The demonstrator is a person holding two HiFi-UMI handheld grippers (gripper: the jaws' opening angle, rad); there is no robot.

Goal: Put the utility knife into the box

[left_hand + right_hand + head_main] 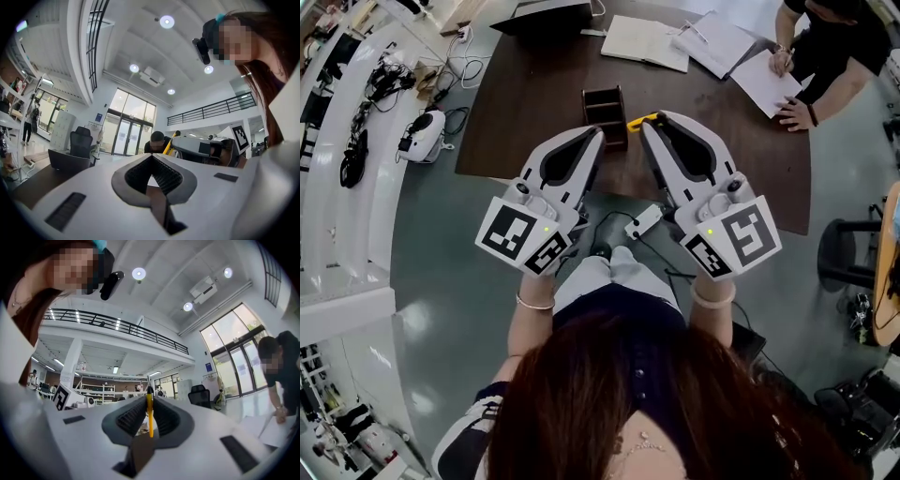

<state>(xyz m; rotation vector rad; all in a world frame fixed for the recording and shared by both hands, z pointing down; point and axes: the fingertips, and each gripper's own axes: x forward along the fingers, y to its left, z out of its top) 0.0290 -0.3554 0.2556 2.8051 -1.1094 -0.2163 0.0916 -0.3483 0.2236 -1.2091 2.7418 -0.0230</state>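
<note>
In the head view, a dark brown open box [605,111] with compartments stands on the dark wooden table [516,112], just beyond both gripper tips. My right gripper [648,126] is shut on a yellow utility knife [640,120] that juts from its tip toward the box's right side. From the right gripper view, the knife [149,414] runs upright along the seam between the ribbed pads [166,420]. My left gripper [596,137] hovers beside the box's near left corner, shut and holding nothing. Its pads [165,174] meet at the tip.
A person [830,42] writes on paper [769,82] at the table's far right. Open notebooks [645,42] and a laptop [548,14] lie along the far edge. A white power strip [643,222] and cables sit on the floor below me. A white shelf [347,131] runs along the left.
</note>
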